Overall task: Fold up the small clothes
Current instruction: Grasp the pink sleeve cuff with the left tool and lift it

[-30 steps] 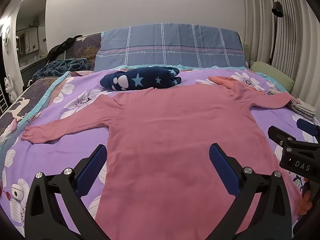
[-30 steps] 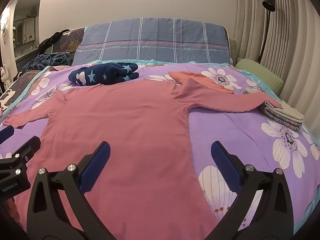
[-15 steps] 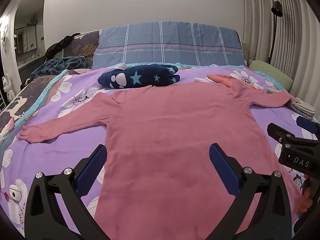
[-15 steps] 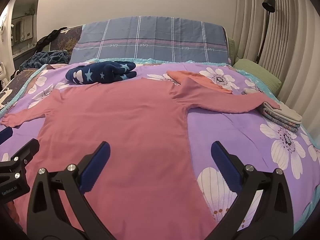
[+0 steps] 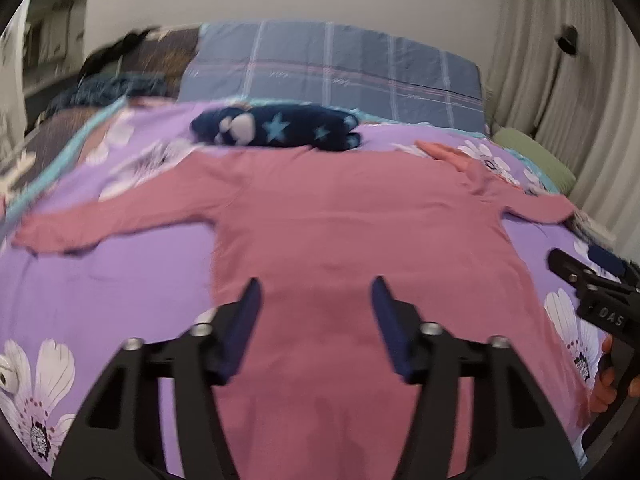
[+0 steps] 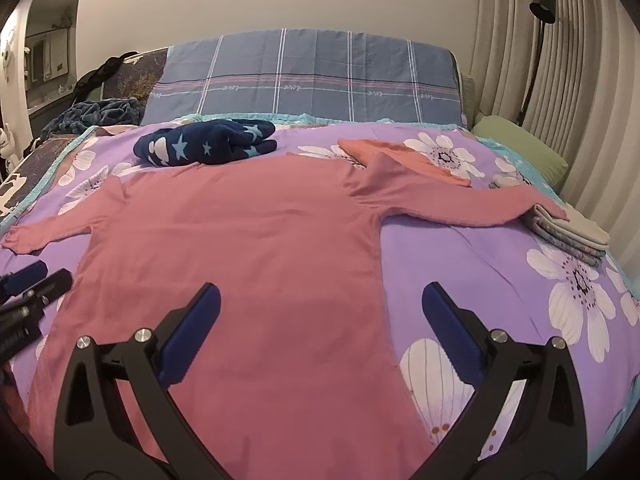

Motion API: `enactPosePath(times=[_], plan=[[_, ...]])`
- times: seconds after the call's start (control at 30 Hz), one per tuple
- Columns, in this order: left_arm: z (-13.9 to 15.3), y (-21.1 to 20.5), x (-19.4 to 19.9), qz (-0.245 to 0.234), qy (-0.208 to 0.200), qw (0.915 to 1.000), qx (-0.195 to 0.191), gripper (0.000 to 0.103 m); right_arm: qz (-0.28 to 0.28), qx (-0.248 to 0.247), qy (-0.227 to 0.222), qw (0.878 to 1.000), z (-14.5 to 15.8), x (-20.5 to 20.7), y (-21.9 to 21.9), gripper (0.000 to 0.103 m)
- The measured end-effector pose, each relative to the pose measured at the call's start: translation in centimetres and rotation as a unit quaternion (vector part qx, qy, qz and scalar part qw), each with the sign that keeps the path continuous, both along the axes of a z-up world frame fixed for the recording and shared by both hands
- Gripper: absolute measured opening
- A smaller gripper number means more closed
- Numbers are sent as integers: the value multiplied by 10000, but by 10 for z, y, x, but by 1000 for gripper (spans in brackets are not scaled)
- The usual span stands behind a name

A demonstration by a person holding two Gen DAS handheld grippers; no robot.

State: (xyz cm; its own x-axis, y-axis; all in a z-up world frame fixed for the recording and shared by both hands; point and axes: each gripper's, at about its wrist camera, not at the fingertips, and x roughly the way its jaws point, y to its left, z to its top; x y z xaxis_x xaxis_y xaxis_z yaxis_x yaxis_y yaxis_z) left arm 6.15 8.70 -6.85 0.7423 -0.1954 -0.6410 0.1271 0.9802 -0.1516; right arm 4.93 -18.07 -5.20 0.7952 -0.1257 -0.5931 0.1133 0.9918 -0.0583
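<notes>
A pink long-sleeved garment (image 5: 352, 240) (image 6: 240, 248) lies flat on the purple flowered bedspread (image 5: 100, 280) (image 6: 500, 264), both sleeves spread out. My left gripper (image 5: 316, 300) hovers over the garment's lower body near its left side edge; its jaws are closing, with only air between the blue pads. My right gripper (image 6: 320, 308) stands wide open over the garment's right side seam, nothing between its fingers. Each gripper shows at the edge of the other's view.
A navy star-patterned folded cloth (image 5: 276, 130) (image 6: 204, 146) lies beyond the collar. An orange garment (image 6: 404, 160) lies under the right sleeve. Folded cloths (image 6: 568, 232) are stacked at the right edge, with a green pillow (image 6: 520, 148) behind. A blue plaid pillow (image 6: 308, 76) lines the headboard.
My left gripper's jaws have narrowed from wide open to about half, and it has shifted over the garment, with the view tilting and blurring. The right gripper has stayed put.
</notes>
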Motion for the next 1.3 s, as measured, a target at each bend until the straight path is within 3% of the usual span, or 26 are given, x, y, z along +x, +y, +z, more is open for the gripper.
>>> enactPosePath(times=[0.13, 0.23, 0.37, 0.47, 0.53, 0.63, 0.73, 0.8, 0.93, 0.97, 1.07, 1.13, 1.3], plan=[[-12, 54, 11, 460, 215, 9984, -246, 39, 103, -47, 43, 9999, -3, 7, 3, 101], [-25, 112, 19, 1042, 427, 9925, -467, 38, 252, 46, 177, 9995, -7, 14, 6, 101], [-45, 208, 35, 2034, 666, 9718, -989, 28, 429, 193, 313, 9984, -11, 24, 11, 101], [-57, 264, 52, 2501, 732, 9570, -1275, 20, 548, 300, 457, 9970, -16, 34, 17, 101], [-64, 288, 64, 2694, 750, 9508, -1335, 20, 627, 320, 529, 9961, -19, 40, 23, 101], [-77, 322, 83, 3112, 835, 9347, -1501, 19, 676, 241, 552, 9959, -21, 49, 34, 101], [-91, 360, 94, 3637, 834, 9133, -1631, 19, 706, 208, 566, 9957, -22, 56, 41, 101], [-97, 382, 97, 3763, 689, 9025, -1981, 19, 724, 203, 579, 9955, -22, 62, 45, 101], [-97, 406, 105, 4087, 416, 8881, -2063, 10, 781, 154, 611, 9949, -25, 74, 52, 101], [-95, 411, 108, 4149, 343, 8871, -1995, 3, 798, 136, 623, 9948, -25, 77, 54, 101], [-84, 409, 119, 4115, 225, 8909, -1910, 2, 868, 100, 629, 9942, -25, 82, 59, 101], [-64, 393, 125, 3898, 38, 9044, -1734, 1, 916, 79, 597, 9940, -23, 83, 59, 101], [10, 306, 146, 2690, -456, 9547, -1187, 1, 951, 16, 490, 9943, -20, 86, 52, 101]])
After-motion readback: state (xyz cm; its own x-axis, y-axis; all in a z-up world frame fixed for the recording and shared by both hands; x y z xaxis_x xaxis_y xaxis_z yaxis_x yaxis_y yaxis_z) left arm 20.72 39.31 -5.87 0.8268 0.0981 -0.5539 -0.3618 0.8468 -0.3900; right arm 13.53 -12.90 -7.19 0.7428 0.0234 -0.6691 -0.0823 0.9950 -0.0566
